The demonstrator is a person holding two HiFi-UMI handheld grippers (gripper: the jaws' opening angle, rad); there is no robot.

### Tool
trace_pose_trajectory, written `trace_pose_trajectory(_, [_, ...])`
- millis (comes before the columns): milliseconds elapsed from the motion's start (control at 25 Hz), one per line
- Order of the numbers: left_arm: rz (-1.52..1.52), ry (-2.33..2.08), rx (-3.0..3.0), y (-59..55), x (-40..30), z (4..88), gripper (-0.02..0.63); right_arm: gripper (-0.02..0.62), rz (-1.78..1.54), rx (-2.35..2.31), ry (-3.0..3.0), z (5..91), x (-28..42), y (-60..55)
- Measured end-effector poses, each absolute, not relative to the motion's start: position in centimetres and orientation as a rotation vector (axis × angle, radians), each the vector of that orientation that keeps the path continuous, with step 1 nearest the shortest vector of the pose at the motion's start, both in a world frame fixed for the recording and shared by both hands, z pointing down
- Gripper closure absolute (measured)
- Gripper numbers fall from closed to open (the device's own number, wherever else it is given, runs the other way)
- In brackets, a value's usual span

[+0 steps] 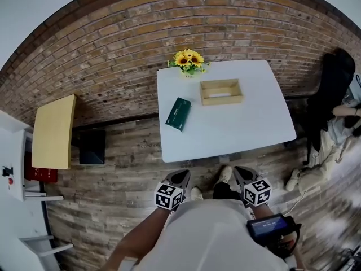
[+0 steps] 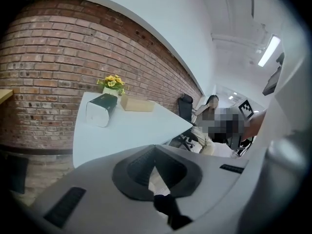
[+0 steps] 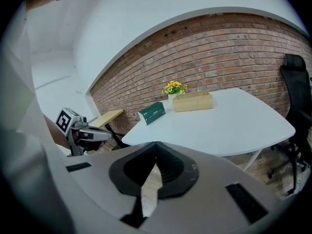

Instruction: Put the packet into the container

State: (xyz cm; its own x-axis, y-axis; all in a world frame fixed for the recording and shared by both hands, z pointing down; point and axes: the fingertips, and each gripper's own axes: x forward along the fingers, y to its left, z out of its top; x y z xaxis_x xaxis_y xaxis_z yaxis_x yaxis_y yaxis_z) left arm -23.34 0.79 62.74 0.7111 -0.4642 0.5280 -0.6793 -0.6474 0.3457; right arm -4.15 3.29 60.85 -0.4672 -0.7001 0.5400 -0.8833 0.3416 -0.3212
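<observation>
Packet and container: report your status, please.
Left gripper and right gripper shut, empty, short of the table. Packet lies on table, beside container, untouched. Nothing in the way.

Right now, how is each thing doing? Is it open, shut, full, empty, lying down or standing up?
packet: lying on the table, outside the container.
container: open on top, looks empty.
sunflowers: standing upright at the table's far edge.
left gripper: jaws shut, nothing between them.
right gripper: jaws shut, nothing between them.
</observation>
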Motion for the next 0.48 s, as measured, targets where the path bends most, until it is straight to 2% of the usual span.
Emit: trace_pose_trajectory(480, [0.594, -0.955, 2.365, -5.5, -20.1, 61.8, 0.598, 0.589, 0.819, 1.29, -2.41, 60.8, -1.9, -6.1])
